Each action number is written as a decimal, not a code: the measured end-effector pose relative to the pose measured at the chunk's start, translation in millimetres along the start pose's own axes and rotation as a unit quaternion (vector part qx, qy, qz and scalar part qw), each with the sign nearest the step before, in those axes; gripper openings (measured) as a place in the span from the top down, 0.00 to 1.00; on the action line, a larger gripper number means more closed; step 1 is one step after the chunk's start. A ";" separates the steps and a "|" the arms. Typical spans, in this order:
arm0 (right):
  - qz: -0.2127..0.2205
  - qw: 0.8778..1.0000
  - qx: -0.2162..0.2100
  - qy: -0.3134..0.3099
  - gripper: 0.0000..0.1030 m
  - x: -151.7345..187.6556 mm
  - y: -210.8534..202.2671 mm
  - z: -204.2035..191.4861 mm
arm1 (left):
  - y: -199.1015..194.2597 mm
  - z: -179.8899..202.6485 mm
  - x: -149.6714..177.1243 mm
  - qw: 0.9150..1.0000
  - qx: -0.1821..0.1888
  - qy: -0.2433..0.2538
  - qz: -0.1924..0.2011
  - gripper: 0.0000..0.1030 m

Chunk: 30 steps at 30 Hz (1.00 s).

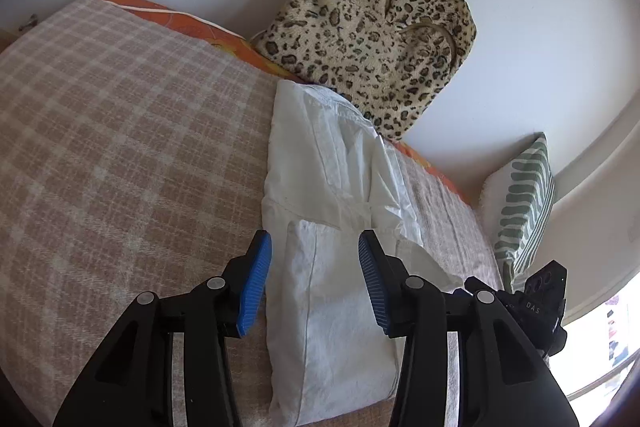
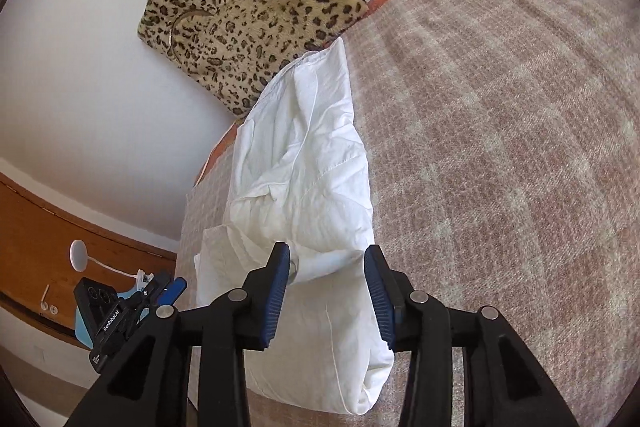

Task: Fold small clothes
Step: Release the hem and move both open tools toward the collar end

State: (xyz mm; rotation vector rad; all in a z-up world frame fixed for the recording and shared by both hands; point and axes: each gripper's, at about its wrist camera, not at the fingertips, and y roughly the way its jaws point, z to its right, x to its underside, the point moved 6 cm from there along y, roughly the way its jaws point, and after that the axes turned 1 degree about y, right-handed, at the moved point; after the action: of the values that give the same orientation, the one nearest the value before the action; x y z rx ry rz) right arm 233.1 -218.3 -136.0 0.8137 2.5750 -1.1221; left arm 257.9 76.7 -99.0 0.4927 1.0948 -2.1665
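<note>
On the checked blanket [image 1: 120,131], a folded white garment [image 1: 328,227] lies lengthwise, its far end at 12 o'clock touching the leopard cushion [image 1: 372,31]. Left gripper [image 1: 314,255] and right gripper [image 2: 328,267] hover above its near end, jaws apart, pads clear of cloth.

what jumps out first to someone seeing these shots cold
The white garment, folded into a long strip, lies on the checked beige blanket and runs away from the cameras. At its far end a leopard-print cushion leans on the pale wall, the loudest pattern in sight. Up close, the left gripper and right gripper stand open over the strip's near end, blue fingers not pressing the cloth.
</note>
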 end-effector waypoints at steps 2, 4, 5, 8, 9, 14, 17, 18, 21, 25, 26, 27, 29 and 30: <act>0.014 0.999 -0.011 -0.033 0.56 -1.2 -10.6 -11.0 | -11.0 8.8 1.4 1.000 0.008 0.027 0.009 0.57; 0.013 0.996 -0.009 -0.091 0.63 6.8 -12.4 -28.2 | -15.3 21.5 11.0 0.998 0.019 0.064 0.005 0.60; 0.010 0.992 -0.004 -0.124 0.64 14.0 -10.6 -37.7 | -13.6 30.1 18.9 0.996 0.017 0.093 -0.002 0.60; -0.009 0.974 0.010 -0.225 0.66 37.4 5.5 -68.1 | -0.9 50.2 43.4 0.985 0.004 0.172 -0.029 0.61; -0.014 0.966 0.019 -0.259 0.66 45.5 12.2 -77.0 | 5.3 53.0 50.8 0.982 -0.001 0.184 -0.038 0.61; -0.046 0.937 0.053 -0.341 0.66 70.1 48.4 -92.1 | 36.6 44.4 61.1 0.983 -0.010 0.171 -0.070 0.62; -0.054 0.936 0.102 -0.333 0.68 63.6 66.7 -76.2 | 51.7 37.7 56.4 0.983 -0.027 0.168 -0.075 0.64; -0.056 0.938 0.118 -0.321 0.71 59.0 70.2 -67.7 | 55.8 36.0 54.6 0.983 -0.033 0.165 -0.074 0.64; -0.057 0.948 0.134 -0.282 0.75 46.3 69.7 -49.2 | 63.0 29.5 47.7 0.983 -0.052 0.160 -0.068 0.64; -0.049 0.957 0.104 -0.265 0.73 39.0 55.2 -46.0 | 59.8 22.4 38.6 0.988 -0.045 0.136 -0.064 0.64; -0.043 0.961 0.087 -0.259 0.72 35.9 49.3 -46.2 | 56.9 22.8 34.7 0.988 -0.044 0.135 -0.060 0.64; -0.036 0.963 0.080 -0.254 0.71 31.6 44.5 -45.4 | 53.5 22.8 30.2 0.988 -0.047 0.137 -0.053 0.64; -0.024 0.966 0.067 -0.248 0.68 20.7 36.7 -45.5 | 47.7 20.9 21.2 0.990 -0.045 0.129 -0.042 0.62; -0.018 0.968 0.060 -0.245 0.67 14.2 32.9 -45.8 | 46.5 18.1 16.5 0.991 -0.045 0.123 -0.040 0.61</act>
State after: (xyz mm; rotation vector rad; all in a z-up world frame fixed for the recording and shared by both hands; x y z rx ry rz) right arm 241.0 -161.0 -130.2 0.4403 2.1342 -1.3073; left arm 277.8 35.3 -124.6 0.6998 1.3599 -2.1556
